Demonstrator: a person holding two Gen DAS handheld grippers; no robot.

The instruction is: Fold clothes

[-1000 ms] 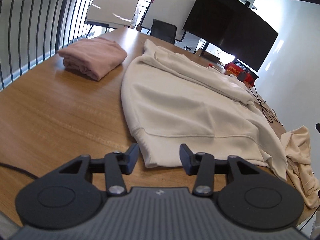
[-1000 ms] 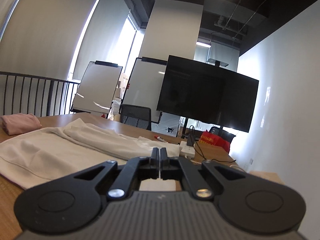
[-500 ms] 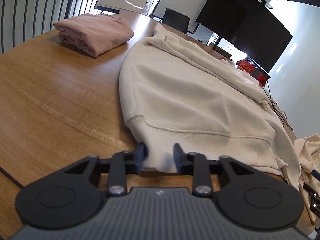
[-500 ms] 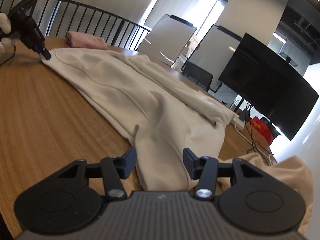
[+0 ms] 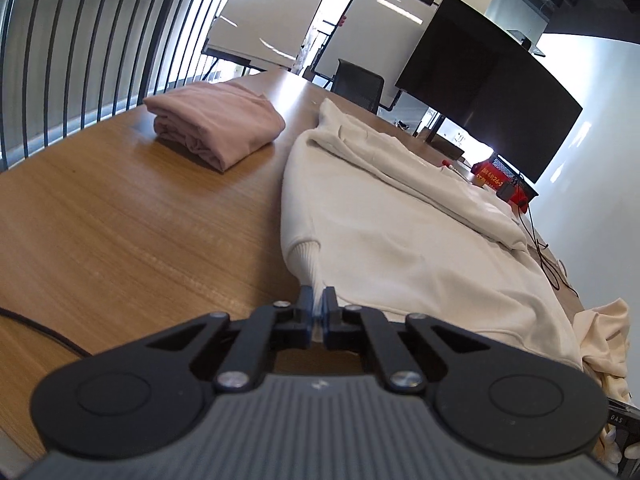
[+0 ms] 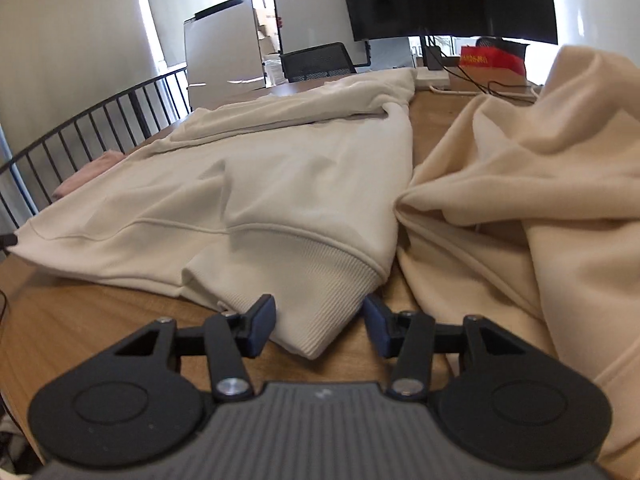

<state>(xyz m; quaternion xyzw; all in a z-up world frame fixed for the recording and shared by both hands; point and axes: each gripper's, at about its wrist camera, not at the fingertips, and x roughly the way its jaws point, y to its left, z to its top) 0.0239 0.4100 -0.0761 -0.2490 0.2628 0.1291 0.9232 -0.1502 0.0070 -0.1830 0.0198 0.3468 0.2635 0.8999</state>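
on the wooden table (image 5: 120,220) a cream sweatshirt (image 5: 400,232) lies spread out flat, its upper part folded over along the far side. in the left wrist view the left gripper (image 5: 319,306) has its fingers pressed nearly together, pinching the ribbed hem at the sweatshirt's near left corner, with a thin strip of white fabric showing between the pads. that corner is lifted slightly off the wood.

in the right wrist view the right gripper (image 6: 319,322) is spread wide, its blue-padded fingers (image 6: 262,320) sitting on either side of the ribbed hem corner at the sweatshirt's other end (image 6: 280,200); the cloth lies between the pads but they do not close on it.

just to the right of that corner, a second, more yellowish garment (image 6: 520,184) is heaped in loose folds, touching the sweatshirt's edge. a folded pink garment (image 5: 216,120) rests well apart on the far left of the table, near a black railing (image 5: 80,52). beyond the table stand two whiteboards (image 5: 272,20), a dark monitor (image 5: 480,92) and a black office chair (image 5: 358,84). a red bag (image 5: 504,176) and black cables (image 5: 540,240) sit at the far right end.
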